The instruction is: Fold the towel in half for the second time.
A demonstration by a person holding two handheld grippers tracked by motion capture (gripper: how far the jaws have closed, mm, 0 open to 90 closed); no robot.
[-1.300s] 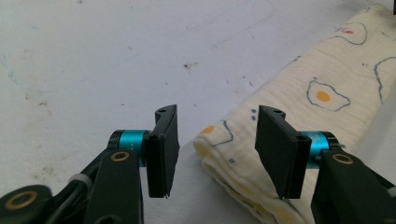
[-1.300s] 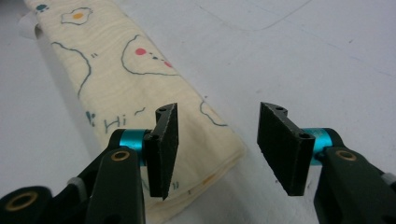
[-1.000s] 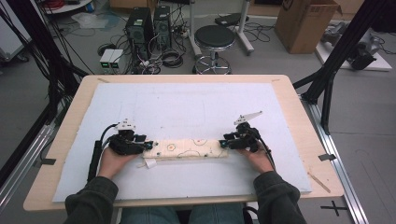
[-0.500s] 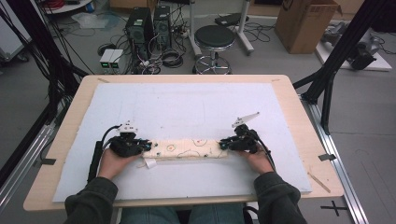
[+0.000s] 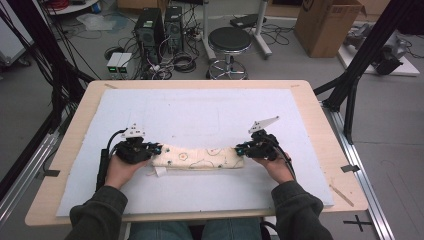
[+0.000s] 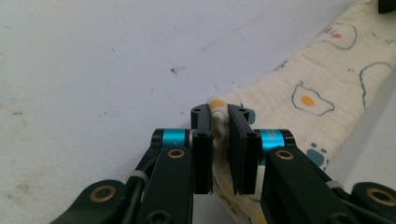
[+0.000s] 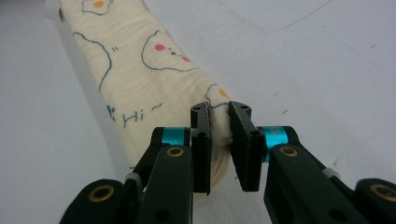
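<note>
A folded cream cloth (image 5: pixel 199 158) printed with fried eggs lies across the near middle of the white mat (image 5: pixel 200 115) on the table (image 5: pixel 310 100); the left gripper (image 5: pixel 152 150) pinches its left end and the right gripper (image 5: pixel 240 149) its right end. Both pairs of jaws have just been closing; each now clamps a bunched edge of the cloth between its pads (image 6: pixel 203 140).

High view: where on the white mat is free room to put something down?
The white mat is bare from the folded cloth to the far table edge, and along the near strip before the sleeves. Crowded: the middle row, where left hand-held gripper and right hand-held gripper clamp the cloth ends.
</note>
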